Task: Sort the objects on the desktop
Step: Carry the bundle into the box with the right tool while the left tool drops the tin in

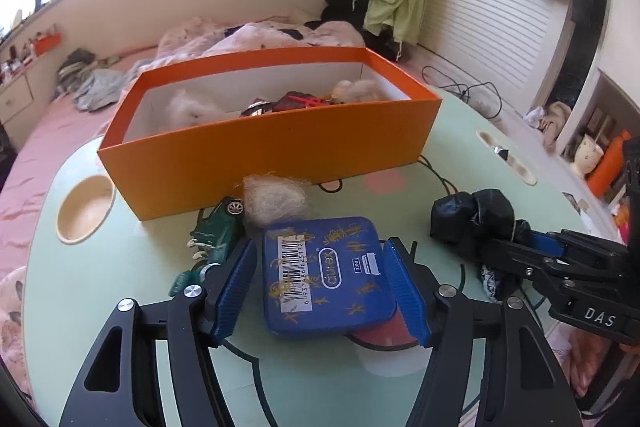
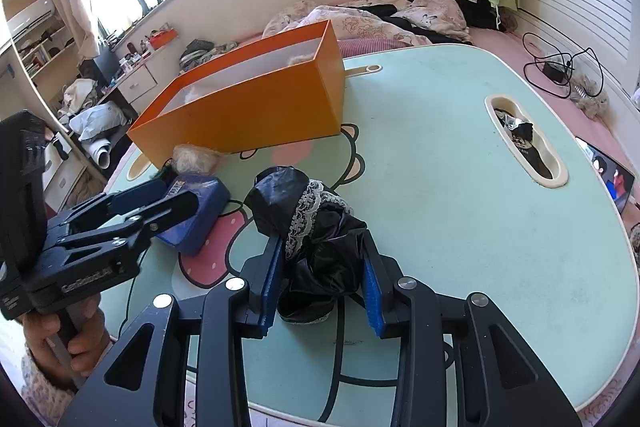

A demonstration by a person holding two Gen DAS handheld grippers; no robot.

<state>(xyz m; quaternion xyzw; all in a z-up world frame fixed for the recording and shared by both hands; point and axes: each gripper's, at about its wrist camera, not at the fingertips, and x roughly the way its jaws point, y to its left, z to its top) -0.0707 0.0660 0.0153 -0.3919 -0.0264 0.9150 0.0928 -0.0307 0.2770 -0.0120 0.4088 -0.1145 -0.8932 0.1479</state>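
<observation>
My left gripper [image 1: 320, 283] has its jaws apart around the one blue tin [image 1: 326, 275]; whether the pads press it I cannot tell. My right gripper [image 2: 320, 279] is clamped on one black lace-trimmed bundle [image 2: 316, 227]. Both lie on the green table [image 2: 460, 187]. One orange box [image 1: 272, 151] half hides its contents; one green toy car [image 1: 216, 231] and one fluff ball [image 1: 276, 201] sit before it.

Blue tin [image 1: 332, 275], near centre of the desk: brand "Durex" in a white rounded outline; a white barcode label [image 1: 291, 269] to its left, its digits only partly legible. Right gripper [image 1: 532, 247] body, at right: white letters "DAS".
</observation>
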